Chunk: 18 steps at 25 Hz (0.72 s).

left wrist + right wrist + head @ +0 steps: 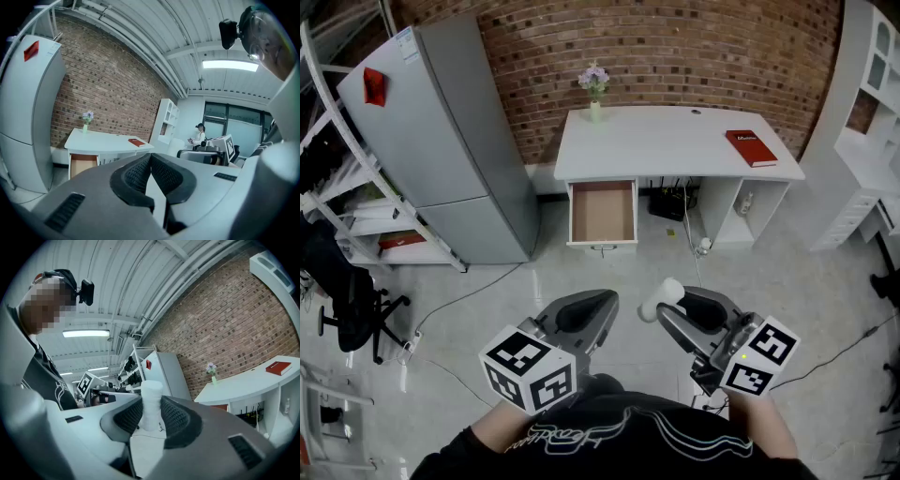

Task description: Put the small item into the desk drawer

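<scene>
You stand well back from the white desk [675,141], with the grey fridge [441,141] to its left, and you hold both grippers low before your body, over the floor [787,281]. The left gripper [607,298] points forward and slightly right, the right gripper [661,314] forward and slightly left, so their tips lean toward each other but stay apart. The drawer [603,214] under the tabletop's left end stands pulled out, its brown inside showing. The left gripper's fingers [136,176] are closed together at the tips with nothing between them. The right gripper's fingers [176,418] are part-way closed and press on the small item [151,401], a white cylinder standing upright between the pads and poking out past the tips; in the head view it shows as a white stub [662,297] at that gripper's front, well short of the drawer. A red book [751,147] lies by the tabletop's right front corner, and a vase of flowers [594,89] stands at its back edge. Only the left gripper view shows a person in a cap [200,136] near the windows; only the right gripper view shows your head camera [86,290].
</scene>
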Each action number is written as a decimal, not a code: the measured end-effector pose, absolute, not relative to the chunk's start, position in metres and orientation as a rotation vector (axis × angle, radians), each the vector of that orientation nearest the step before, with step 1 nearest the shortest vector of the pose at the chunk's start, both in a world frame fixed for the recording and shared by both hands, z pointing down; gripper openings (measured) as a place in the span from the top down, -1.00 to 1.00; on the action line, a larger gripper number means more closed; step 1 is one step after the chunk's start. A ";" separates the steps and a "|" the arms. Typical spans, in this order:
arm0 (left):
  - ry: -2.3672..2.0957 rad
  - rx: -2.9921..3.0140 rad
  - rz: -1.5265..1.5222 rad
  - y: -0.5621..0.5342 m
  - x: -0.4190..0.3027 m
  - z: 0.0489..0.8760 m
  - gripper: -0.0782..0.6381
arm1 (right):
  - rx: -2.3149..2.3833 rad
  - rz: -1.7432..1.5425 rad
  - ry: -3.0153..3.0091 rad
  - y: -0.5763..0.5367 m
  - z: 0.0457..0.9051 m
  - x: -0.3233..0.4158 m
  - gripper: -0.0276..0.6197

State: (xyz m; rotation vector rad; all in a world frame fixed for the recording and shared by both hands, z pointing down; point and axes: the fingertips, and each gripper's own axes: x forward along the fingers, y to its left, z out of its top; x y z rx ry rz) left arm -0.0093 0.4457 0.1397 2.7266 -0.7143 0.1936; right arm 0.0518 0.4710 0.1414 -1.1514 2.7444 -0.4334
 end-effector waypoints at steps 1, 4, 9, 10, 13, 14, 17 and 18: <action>-0.716 2.727 0.190 0.448 -0.009 0.140 0.72 | -1.149 -0.434 2.747 0.473 0.143 0.052 0.51; -0.721 2.722 0.186 0.453 -0.008 0.143 0.72 | -1.145 -0.435 2.757 0.478 0.147 0.051 0.51; -0.726 2.697 0.189 0.450 -0.012 0.147 0.72 | -1.158 -0.449 2.778 0.475 0.150 0.049 0.51; -0.730 2.693 0.190 0.447 -0.012 0.149 0.72 | -1.164 -0.463 2.778 0.472 0.152 0.049 0.51; -0.741 2.678 0.197 0.438 -0.014 0.159 0.72 | -1.193 -0.514 2.763 0.463 0.165 0.051 0.50; -0.743 2.673 0.199 0.434 -0.015 0.163 0.72 | -1.199 -0.524 2.760 0.460 0.169 0.051 0.50; -0.747 2.657 0.201 0.420 -0.018 0.174 0.72 | -1.224 -0.539 2.761 0.447 0.178 0.051 0.50; -0.748 2.651 0.201 0.413 -0.018 0.176 0.72 | -1.233 -0.546 2.762 0.441 0.181 0.052 0.50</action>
